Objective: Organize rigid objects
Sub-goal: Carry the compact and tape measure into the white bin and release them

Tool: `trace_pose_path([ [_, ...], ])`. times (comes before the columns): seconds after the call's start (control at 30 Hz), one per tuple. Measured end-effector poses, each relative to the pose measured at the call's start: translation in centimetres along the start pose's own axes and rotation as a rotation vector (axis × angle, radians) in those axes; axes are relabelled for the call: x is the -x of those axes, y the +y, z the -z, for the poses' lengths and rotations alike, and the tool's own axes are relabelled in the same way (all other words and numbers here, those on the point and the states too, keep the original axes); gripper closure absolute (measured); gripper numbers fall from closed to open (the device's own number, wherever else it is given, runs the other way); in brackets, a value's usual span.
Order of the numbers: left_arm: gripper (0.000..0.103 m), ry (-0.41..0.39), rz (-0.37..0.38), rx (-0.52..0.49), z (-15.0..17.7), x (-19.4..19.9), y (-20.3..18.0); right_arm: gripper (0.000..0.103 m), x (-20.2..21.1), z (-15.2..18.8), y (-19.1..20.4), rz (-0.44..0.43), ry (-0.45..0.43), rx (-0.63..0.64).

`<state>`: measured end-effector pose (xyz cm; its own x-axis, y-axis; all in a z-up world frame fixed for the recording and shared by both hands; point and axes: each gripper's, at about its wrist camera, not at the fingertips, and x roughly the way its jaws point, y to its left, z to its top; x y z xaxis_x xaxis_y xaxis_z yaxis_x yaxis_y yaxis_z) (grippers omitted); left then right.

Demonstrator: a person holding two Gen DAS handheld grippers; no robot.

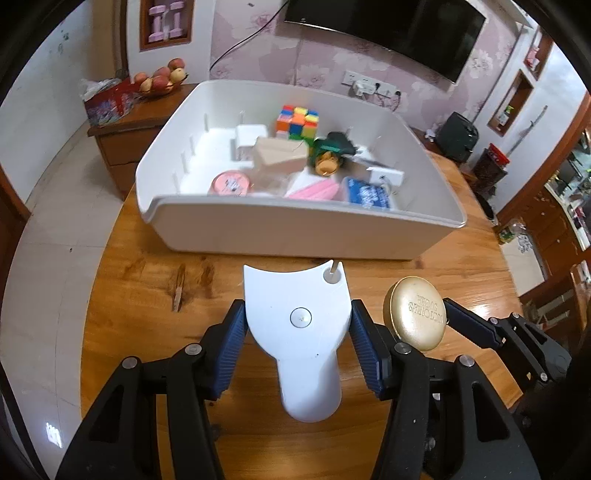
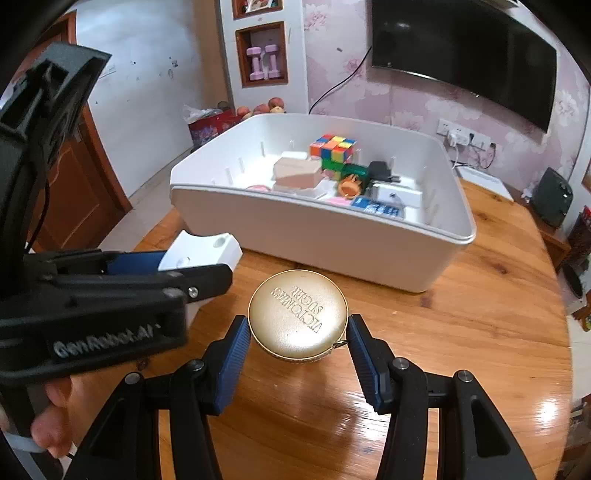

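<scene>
My left gripper is shut on a white plastic handled device, held just above the round wooden table. My right gripper is shut on a round gold tin embossed with lettering, low over the table. The tin also shows in the left wrist view, and the white device in the right wrist view. Ahead stands a white plastic bin holding a Rubik's cube, a wooden block, a pink round tin and other small items.
The left gripper's black body sits close at the right gripper's left. A wooden sideboard with a fruit bowl stands behind the table. A wall TV hangs beyond. A dark appliance sits at the far right.
</scene>
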<state>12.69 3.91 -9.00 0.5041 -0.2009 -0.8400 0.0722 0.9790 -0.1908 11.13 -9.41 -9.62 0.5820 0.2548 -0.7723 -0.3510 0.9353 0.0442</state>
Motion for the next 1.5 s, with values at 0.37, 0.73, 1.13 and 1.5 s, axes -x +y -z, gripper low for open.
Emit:
trace_pose_path([
  [0.37,0.044,-0.081,0.003,-0.096,-7.1,5.1,-2.0,0.049,6.0,-7.2,-4.5,0.065,-0.081,-0.091],
  [0.73,0.044,-0.037,0.067,-0.062,-14.2,2.1,-1.3,0.049,5.6,-18.5,-7.4,0.145,-0.05,-0.15],
  [1.13,0.044,0.227,0.217,0.063,-13.4,-10.2,1.6,0.049,-7.9,-16.5,-8.9,0.137,0.26,-0.165],
  [1.5,0.038,0.264,0.227,0.062,-12.4,-11.3,1.7,0.042,-11.1,-13.6,-9.2,0.119,0.379,-0.161],
])
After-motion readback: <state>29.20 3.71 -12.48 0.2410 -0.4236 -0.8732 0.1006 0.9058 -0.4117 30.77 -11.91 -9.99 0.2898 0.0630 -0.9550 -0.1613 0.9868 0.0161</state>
